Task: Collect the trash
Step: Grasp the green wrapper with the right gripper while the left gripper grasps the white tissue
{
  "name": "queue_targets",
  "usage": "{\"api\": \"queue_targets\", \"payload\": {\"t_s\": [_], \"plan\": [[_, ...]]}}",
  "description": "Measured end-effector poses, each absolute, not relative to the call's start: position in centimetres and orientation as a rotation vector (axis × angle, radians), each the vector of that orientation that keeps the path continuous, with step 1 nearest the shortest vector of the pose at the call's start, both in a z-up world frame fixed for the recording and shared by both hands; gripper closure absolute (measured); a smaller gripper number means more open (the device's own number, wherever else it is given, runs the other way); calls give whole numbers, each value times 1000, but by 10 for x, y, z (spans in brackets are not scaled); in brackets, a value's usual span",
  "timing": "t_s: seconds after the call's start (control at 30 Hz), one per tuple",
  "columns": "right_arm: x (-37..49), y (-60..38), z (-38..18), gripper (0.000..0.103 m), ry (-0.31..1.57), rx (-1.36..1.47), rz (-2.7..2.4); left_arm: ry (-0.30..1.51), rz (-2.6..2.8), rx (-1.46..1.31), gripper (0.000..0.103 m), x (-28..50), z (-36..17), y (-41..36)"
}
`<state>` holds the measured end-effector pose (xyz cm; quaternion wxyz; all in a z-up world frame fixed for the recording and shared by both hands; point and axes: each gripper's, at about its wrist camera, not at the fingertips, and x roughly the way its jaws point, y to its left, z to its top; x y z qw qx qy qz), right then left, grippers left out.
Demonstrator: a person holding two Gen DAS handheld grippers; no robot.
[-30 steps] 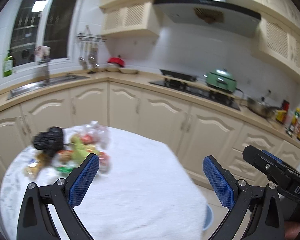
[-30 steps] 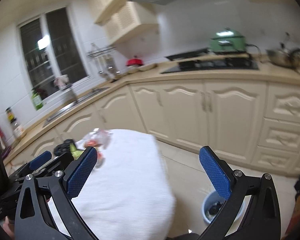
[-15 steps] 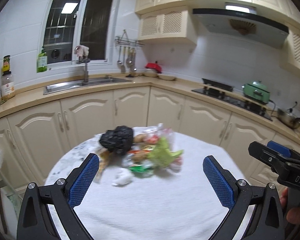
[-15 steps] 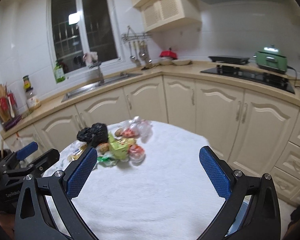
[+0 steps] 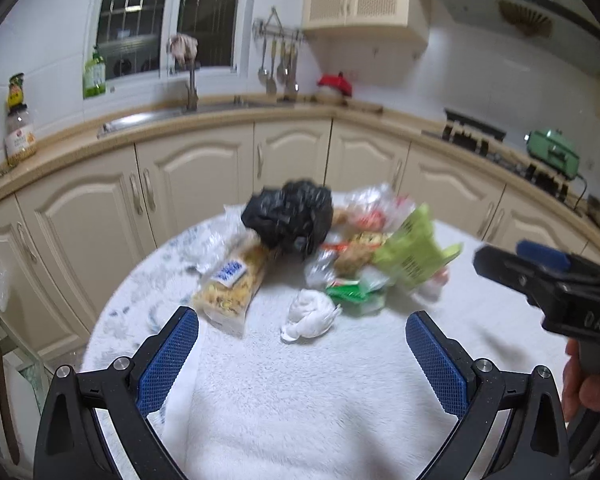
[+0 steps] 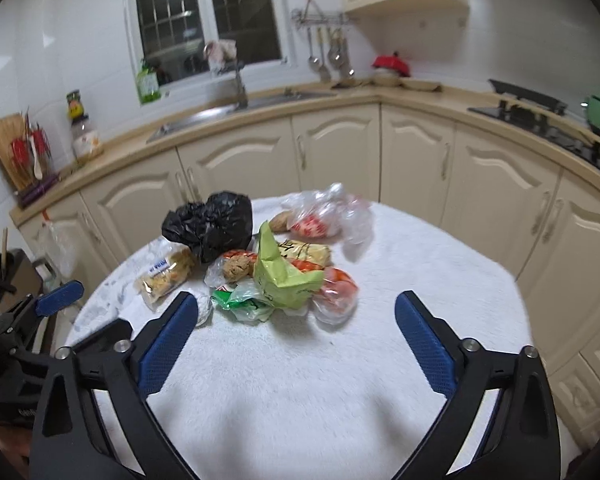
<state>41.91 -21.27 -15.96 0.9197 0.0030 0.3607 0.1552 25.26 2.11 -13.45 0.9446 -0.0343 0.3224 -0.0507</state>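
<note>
Ahead, trash pile (image 5: 332, 248) (image 6: 260, 256), beyond both spread, empty tongs (image 5: 300, 356) (image 6: 296, 336)

A sink (image 6: 236, 114) sits far back under a dark window (image 6: 204, 16). Spoons (image 6: 328, 54) hang right of it. A green pot (image 5: 554, 154) stands far right.

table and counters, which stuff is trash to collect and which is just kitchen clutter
For the job: black bag, green wrapper, noodle packet, white tissue wad, clear bag.

Just lying about: green bottle, jar, red pot, hanging ladles.
</note>
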Motion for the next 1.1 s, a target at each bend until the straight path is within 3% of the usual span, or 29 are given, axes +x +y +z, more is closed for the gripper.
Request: {"api": "queue_targets", "payload": {"t_s": [0.2, 0.23, 0.37, 0.4, 0.57, 1.1], "plan": [[458, -199, -185, 26, 808, -9, 371, 745, -132, -27, 4, 320, -152, 9], [461, -198, -188, 29, 816, -12, 380, 759, -147, -20, 8, 330, -156, 5], [478, -187, -204, 64, 866, -50, 410, 861, -181, -10, 39, 370, -180, -3], [480, -186, -207, 68, 872, -58, 420, 885, -192, -17, 46, 379, -184, -4], [476, -183, -209, 75, 859, -63, 446, 897, -204, -20, 72, 402, -186, -9], [419, -249, -175, 75, 782, 92, 394, 789, -268, -17, 73, 378, -172, -37]]}}
